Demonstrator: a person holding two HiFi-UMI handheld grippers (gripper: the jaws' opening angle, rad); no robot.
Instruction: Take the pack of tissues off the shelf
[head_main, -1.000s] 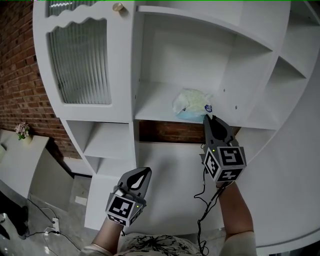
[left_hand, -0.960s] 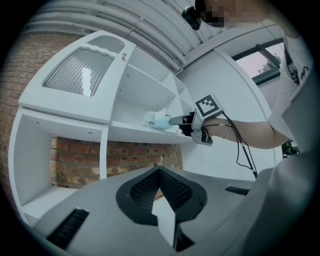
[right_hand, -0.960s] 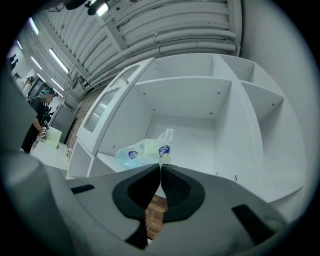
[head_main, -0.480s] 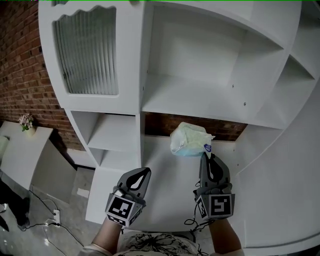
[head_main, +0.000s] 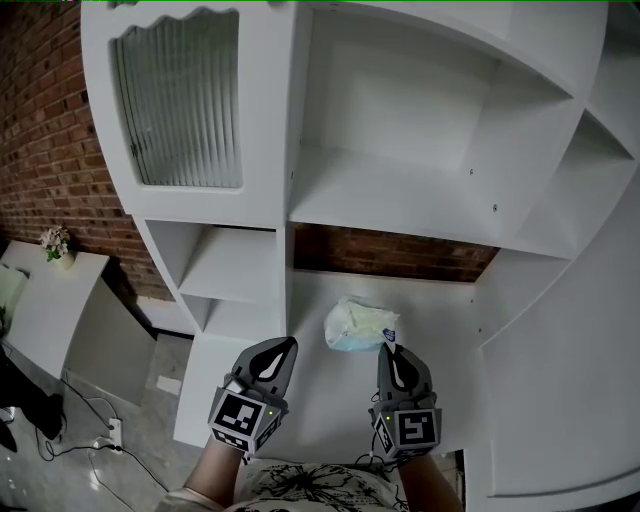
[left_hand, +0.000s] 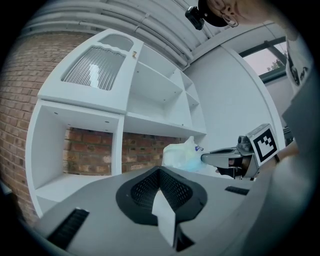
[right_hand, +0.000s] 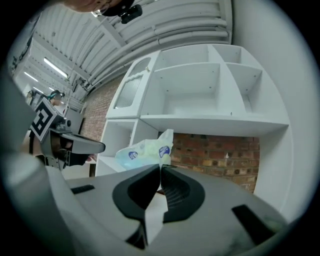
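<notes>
The tissue pack, a soft pale green and blue plastic bundle, hangs in the air in front of the white shelf unit's lower opening. My right gripper is shut on the pack's near wrapper edge; in the right gripper view the pack sticks out to the left past the closed jaws. The shelf board higher up is bare. My left gripper sits level beside the right one, shut with nothing in it. In the left gripper view the pack and the right gripper show to the right.
A ribbed glass cabinet door fills the unit's upper left. Behind the unit is a brick wall. A low white table with a small flower pot stands at the left, with cables on the floor below.
The right gripper has carried the tissue pack down off the shelf and toward me, level with the left gripper. The left gripper has hardly shifted.
</notes>
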